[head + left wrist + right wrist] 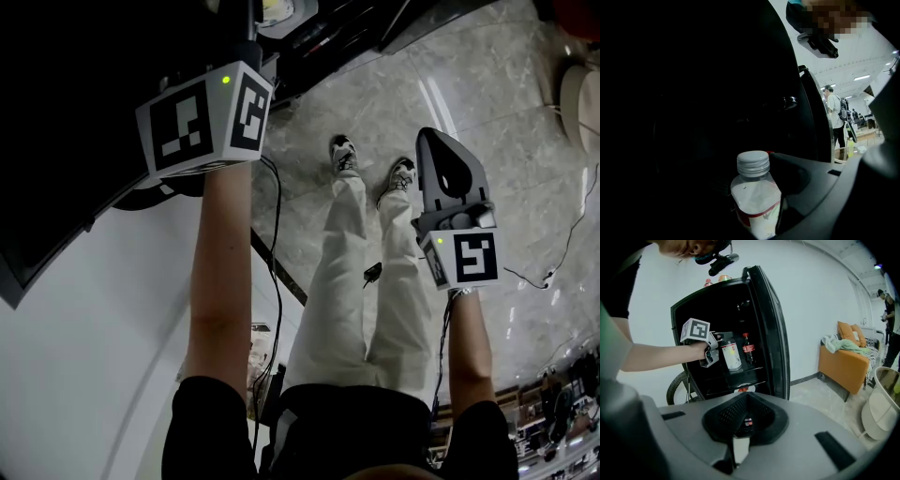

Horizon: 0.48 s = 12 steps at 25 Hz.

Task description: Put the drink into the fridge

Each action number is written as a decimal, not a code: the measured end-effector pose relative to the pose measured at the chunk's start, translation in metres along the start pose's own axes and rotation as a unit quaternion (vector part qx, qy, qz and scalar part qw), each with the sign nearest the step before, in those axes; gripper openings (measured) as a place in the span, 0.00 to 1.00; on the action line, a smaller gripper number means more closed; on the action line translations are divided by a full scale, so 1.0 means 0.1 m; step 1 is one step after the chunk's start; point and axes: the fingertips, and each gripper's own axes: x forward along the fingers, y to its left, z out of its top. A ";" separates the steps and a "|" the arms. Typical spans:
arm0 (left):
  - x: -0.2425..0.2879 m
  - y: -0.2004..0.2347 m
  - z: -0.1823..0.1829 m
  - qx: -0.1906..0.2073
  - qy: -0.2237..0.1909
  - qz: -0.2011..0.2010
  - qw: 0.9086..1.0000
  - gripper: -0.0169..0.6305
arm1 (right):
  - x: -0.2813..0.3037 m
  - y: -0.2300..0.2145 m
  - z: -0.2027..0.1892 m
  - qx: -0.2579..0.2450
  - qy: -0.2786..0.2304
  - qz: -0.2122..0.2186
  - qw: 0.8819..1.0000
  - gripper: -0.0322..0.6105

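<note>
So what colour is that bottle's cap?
The bottle has a pale grey-white cap; the left gripper view shows it best.

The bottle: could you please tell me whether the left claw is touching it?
Touching. The left gripper view shows the left claw pressed against the bottle with no gap; the right gripper view shows it gripped at the open fridge.

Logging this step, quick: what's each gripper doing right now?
Left gripper: closed on the drink bottle.
Right gripper: closed, holding nothing.
</note>
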 end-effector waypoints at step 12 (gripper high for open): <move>-0.17 0.02 0.10 -0.003 -0.005 0.034 0.999 0.45 | -0.13 -0.01 0.09 -0.020 -0.012 0.009 1.000 0.07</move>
